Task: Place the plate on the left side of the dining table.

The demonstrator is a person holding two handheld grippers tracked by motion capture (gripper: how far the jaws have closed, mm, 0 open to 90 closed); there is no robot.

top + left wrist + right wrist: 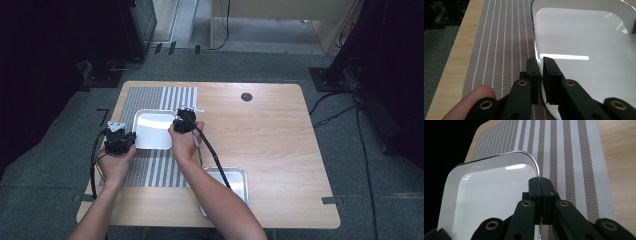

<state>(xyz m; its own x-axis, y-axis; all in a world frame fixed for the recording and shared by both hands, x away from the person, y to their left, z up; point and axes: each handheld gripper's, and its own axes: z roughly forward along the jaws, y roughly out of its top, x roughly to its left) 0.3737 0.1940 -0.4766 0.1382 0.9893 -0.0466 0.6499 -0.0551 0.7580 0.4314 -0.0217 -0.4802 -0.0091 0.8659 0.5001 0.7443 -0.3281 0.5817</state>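
On the table [270, 150], a striped mat [150, 170] carries the tray [152, 131] at about ten o'clock. The left gripper [541, 66] pinches its nine o'clock rim and the right gripper [539, 185] its three o'clock rim. Both grips are thin edge bites, so uneven lifting could let the slick rim slip and the tray tip.

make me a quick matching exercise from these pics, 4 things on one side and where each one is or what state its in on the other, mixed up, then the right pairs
Things:
1. left gripper
2. right gripper
3. second metal tray
4. striped placemat

Places or states:
A. lies flat on the wooden table under the white tray
B. jaws closed on the white tray's rim, on the side toward the table's middle
C. sits near the table's front edge, partly under the person's right forearm
D. jaws astride the white tray's rim, on the side toward the table's left edge

Pairs: 1-D, 2-B, 3-C, 4-A
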